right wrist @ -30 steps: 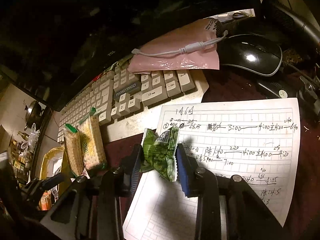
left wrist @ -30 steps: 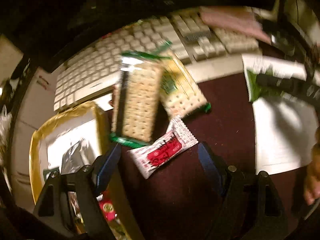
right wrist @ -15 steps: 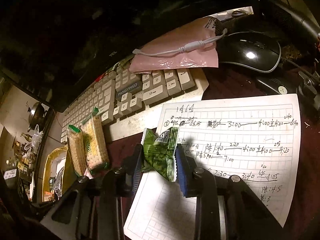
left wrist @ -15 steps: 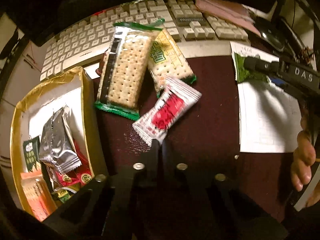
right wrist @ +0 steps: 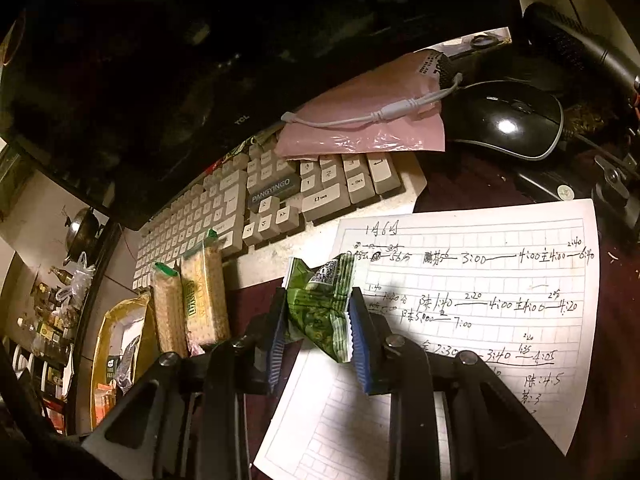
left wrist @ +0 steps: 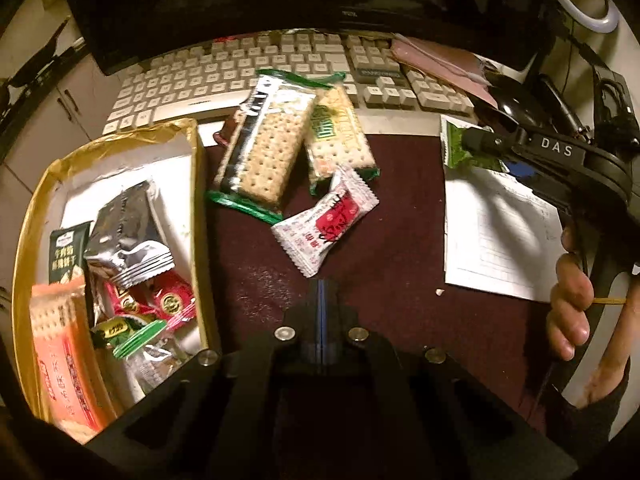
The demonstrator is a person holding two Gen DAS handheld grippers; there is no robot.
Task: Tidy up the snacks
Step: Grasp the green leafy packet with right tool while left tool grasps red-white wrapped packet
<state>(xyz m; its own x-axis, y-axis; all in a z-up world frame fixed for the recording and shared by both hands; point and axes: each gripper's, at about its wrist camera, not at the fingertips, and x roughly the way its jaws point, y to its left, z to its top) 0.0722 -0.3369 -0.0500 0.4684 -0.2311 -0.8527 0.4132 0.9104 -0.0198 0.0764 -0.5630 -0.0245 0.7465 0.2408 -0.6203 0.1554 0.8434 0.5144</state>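
"PANGYINGO" marks a keyboard (right wrist: 256,216) key, "TCL" the monitor (right wrist: 160,60) bezel, "DAS" the right gripper (left wrist: 468,145), and the handwritten sheet (right wrist: 460,300) seemingly reads "3:00" and "4:00".

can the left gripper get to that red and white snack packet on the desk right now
Probably yes. The red and white packet lies flat on bare desk just ahead of the left gripper, with nothing between them. But its jaws are shut, so they would need to open first.

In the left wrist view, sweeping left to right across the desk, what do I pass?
Gold box holding snacks → clear cracker pack → red-and-white sachet → lined paper sheet → right gripper clamped on the green packet.
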